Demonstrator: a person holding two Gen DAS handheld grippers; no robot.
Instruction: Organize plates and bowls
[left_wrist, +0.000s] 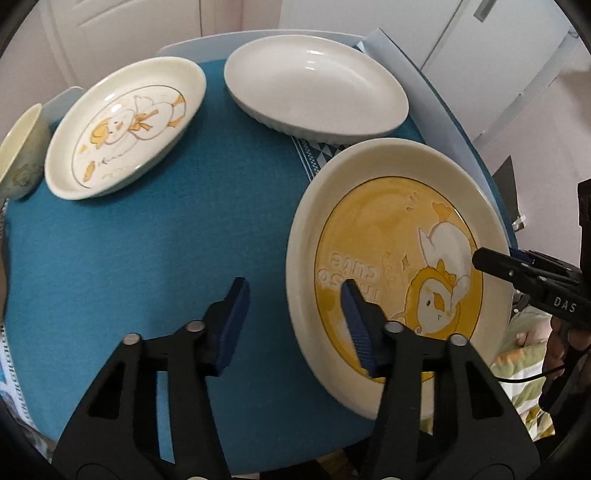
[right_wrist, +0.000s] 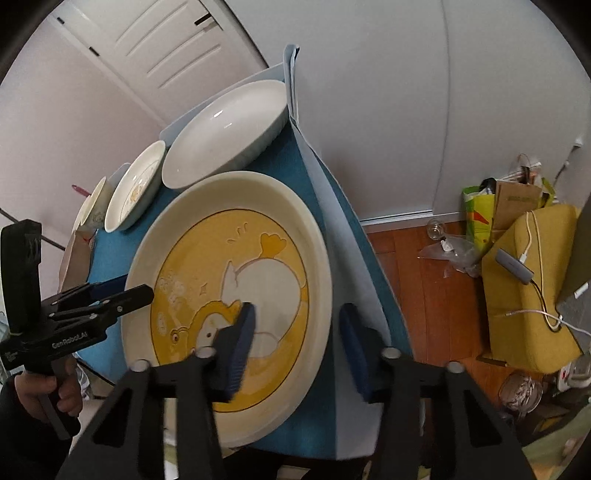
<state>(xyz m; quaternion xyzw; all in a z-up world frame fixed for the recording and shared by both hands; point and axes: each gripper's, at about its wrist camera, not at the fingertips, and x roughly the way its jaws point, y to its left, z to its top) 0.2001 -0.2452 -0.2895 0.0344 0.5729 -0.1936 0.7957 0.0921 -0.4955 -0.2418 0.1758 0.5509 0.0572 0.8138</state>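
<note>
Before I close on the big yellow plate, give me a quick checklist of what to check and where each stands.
1. Right tongs open, straddling the yellow plate rim: ok.
2. Left tongs open astride the plate's opposite rim: ok.
3. Fingers touching the rim yet: cannot tell.
4. Plate fully on the blue cloth: not ok, its near edge overhangs the table edge.
5. Plate is empty, nothing on it to slide off: ok.
6. White oval dish apart from the yellow plate: cannot tell; in both views the plate's far rim overlaps it.
</note>
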